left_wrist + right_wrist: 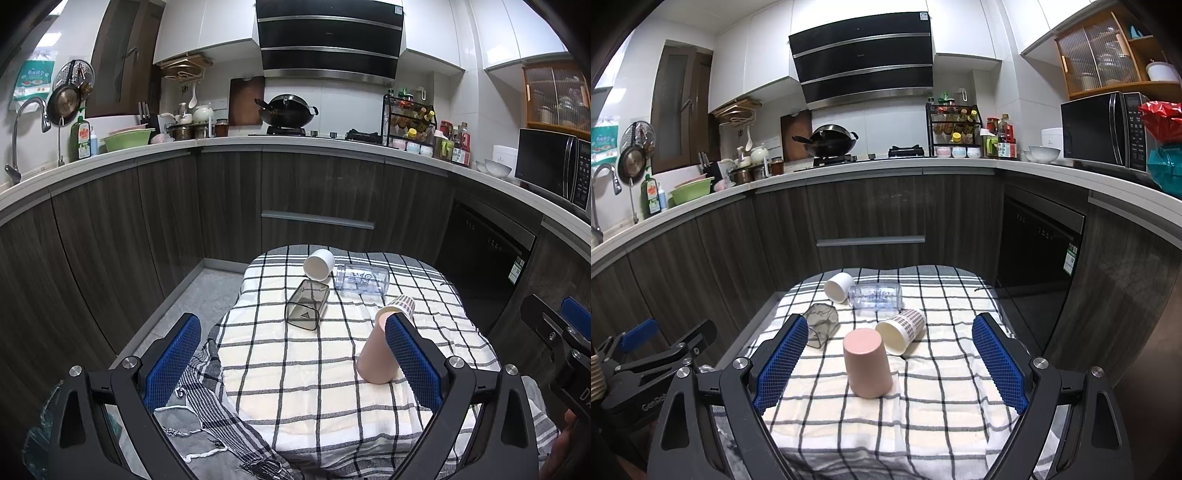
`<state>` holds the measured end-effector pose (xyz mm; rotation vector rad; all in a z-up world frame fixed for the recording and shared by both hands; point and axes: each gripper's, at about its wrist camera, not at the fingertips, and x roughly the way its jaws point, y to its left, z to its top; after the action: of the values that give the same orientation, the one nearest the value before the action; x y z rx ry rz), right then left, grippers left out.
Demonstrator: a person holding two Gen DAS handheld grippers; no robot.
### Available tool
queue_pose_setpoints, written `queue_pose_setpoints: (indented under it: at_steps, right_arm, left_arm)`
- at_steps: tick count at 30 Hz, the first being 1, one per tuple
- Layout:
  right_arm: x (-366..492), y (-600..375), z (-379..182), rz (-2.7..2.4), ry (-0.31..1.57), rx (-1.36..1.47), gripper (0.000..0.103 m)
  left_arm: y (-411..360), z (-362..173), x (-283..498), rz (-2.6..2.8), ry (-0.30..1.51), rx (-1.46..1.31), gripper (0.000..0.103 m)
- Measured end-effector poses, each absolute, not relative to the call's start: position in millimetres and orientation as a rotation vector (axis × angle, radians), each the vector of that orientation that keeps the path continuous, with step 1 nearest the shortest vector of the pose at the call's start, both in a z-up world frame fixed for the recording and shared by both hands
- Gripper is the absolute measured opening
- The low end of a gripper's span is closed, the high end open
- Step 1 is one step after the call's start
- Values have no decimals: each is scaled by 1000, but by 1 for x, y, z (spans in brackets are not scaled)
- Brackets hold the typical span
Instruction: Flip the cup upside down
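A pink cup [867, 367] stands upside down on the checked cloth [923, 413], between and a little ahead of my open right gripper [890, 363] fingers, touching neither. It also shows in the left wrist view [376, 354], partly behind the right finger of my open, empty left gripper [293, 354]. Lying on their sides behind it are a patterned paper cup [901, 330], a clear bottle [875, 295], a white cup [837, 287] and a smoky clear square cup [822, 325].
The cloth covers a small table [258, 266] in front of dark kitchen cabinets [314, 192]. The floor [192, 310] lies to the left. The left gripper's body [653, 365] shows at the left edge of the right wrist view.
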<state>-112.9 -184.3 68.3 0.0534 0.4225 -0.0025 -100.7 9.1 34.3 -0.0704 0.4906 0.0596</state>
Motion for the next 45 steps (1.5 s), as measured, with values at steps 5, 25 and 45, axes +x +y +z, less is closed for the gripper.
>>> queue_pose_setpoints:
  at_steps: [5,25,45]
  right_arm:
    - [-114,-184,68,-3,422,54,90]
    - [-114,-185,68,-2,421,53,91]
    - [-115,-186,67,-5,421,57,91]
  left_arm:
    - [9,34,-100,59,490,-69,102]
    - [8,32,-99,57,510,-74,102]
    - [4,30,-97,17,527,-64,102]
